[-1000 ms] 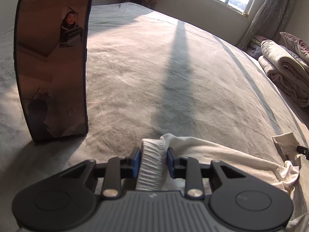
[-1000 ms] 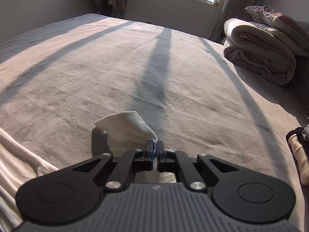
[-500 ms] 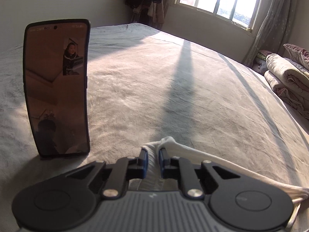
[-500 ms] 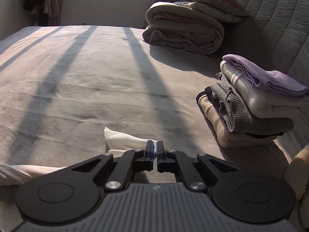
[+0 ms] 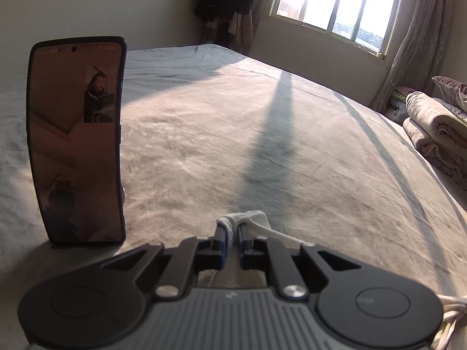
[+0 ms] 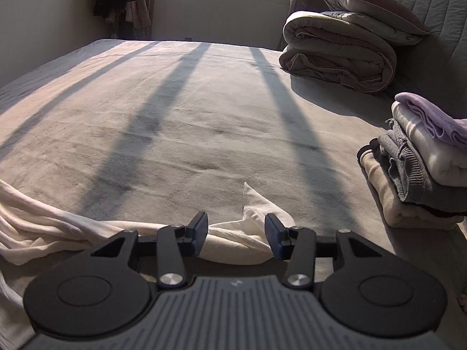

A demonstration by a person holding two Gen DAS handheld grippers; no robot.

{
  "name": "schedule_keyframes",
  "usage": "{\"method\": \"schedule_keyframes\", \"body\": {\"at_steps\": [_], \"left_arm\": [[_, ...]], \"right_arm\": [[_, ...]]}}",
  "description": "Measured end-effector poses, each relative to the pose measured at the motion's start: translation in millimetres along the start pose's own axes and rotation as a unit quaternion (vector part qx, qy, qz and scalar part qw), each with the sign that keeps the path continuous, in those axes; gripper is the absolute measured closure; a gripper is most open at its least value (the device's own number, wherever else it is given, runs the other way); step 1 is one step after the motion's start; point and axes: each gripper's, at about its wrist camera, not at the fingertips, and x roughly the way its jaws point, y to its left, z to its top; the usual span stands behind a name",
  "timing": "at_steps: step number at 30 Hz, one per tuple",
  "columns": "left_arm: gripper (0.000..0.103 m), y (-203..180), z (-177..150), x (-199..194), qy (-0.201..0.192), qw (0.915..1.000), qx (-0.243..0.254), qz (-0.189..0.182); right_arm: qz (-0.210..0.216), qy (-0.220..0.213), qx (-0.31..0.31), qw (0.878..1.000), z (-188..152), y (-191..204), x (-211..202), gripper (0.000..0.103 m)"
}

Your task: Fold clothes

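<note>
A cream-white garment (image 6: 233, 237) lies rumpled on the grey bed near the front edge; a pointed corner of it sticks up in front of my right gripper. My right gripper (image 6: 236, 230) is open just above that cloth and holds nothing. My left gripper (image 5: 232, 233) is shut on a bunched white end of the garment (image 5: 248, 218), which trails away to the right (image 5: 449, 312) under the gripper body.
A phone (image 5: 77, 143) stands upright on the bed left of my left gripper. A stack of folded clothes (image 6: 420, 160) sits at the right. Rolled quilts and a pillow (image 6: 344, 46) lie at the headboard. A window is at the far wall.
My right gripper has opened and let go of the garment corner, which now lies on the bed. My left gripper closed tighter on the bunched end and lifted.
</note>
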Motion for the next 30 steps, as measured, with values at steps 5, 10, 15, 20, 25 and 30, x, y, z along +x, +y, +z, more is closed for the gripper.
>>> {"method": "schedule_keyframes", "body": {"at_steps": [5,10,15,20,25,30], "left_arm": [[0.095,-1.6,0.4,3.4,0.002,1.0,-0.005,0.002],[0.095,-3.2,0.1,6.0,0.005,1.0,-0.003,0.004],[0.095,-4.7,-0.5,8.5,0.007,1.0,0.002,0.006],[0.095,-4.3,1.8,5.9,-0.001,1.0,-0.006,0.002],[0.096,-9.9,14.7,-9.8,-0.031,0.9995,-0.01,-0.008],[0.096,-23.6,35.0,-4.7,-0.041,0.9991,-0.001,-0.01]], "right_arm": [[0.079,0.001,-0.074,0.994,-10.7,42.2,2.9,0.065],[0.087,0.016,-0.071,0.993,-13.2,51.1,22.3,0.07],[0.074,0.034,-0.073,0.994,-16.1,55.3,38.3,0.094],[0.06,0.016,-0.069,0.996,-13.8,53.8,28.6,0.101],[0.039,-0.002,-0.066,0.997,-2.8,49.4,16.6,0.102],[0.009,-0.011,-0.076,0.997,18.7,46.0,20.5,0.102]]}}
